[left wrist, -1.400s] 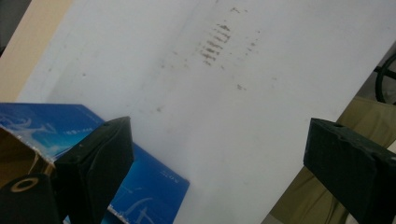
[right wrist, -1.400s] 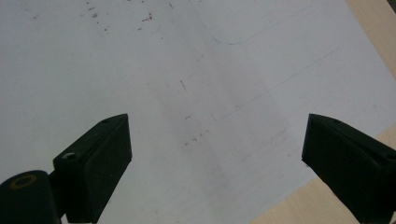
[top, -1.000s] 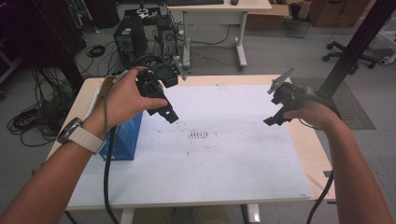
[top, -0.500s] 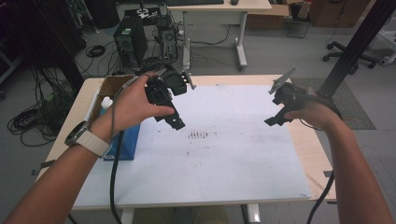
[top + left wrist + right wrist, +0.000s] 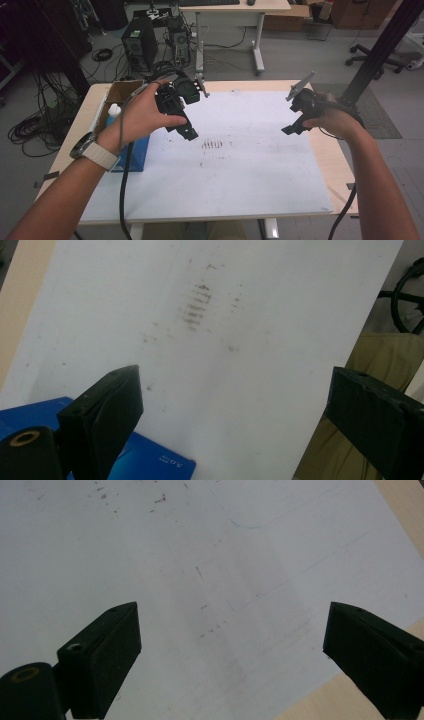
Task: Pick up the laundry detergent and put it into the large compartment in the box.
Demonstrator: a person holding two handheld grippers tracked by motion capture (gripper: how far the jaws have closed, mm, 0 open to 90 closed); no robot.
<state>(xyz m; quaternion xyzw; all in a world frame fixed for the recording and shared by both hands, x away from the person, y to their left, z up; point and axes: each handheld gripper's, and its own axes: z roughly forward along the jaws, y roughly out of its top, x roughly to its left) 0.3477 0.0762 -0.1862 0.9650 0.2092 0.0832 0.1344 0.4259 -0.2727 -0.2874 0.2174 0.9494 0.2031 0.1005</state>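
My left gripper (image 5: 196,111) is held in a hand above the left part of the white sheet (image 5: 240,165), jaws wide apart, nothing between them. In the left gripper view the open left gripper (image 5: 235,405) looks down on dark smudges (image 5: 196,305) on the sheet and a corner of a blue box (image 5: 150,462). My right gripper (image 5: 294,107) hovers over the sheet's right side, also open and empty. The right gripper view has the right gripper (image 5: 232,645) over bare, faintly marked sheet (image 5: 210,570) near the wooden table edge (image 5: 320,702).
A blue box (image 5: 136,150) lies at the table's left edge under the left forearm. Behind it stands an open cardboard box (image 5: 120,92) with a white bottle (image 5: 114,110). Smudges (image 5: 213,145) mark the sheet's middle. Computers, cables and a desk sit beyond the table.
The left hand has carried its gripper to the right and slightly forward, off the blue box and over the sheet. The right gripper has stayed in place.
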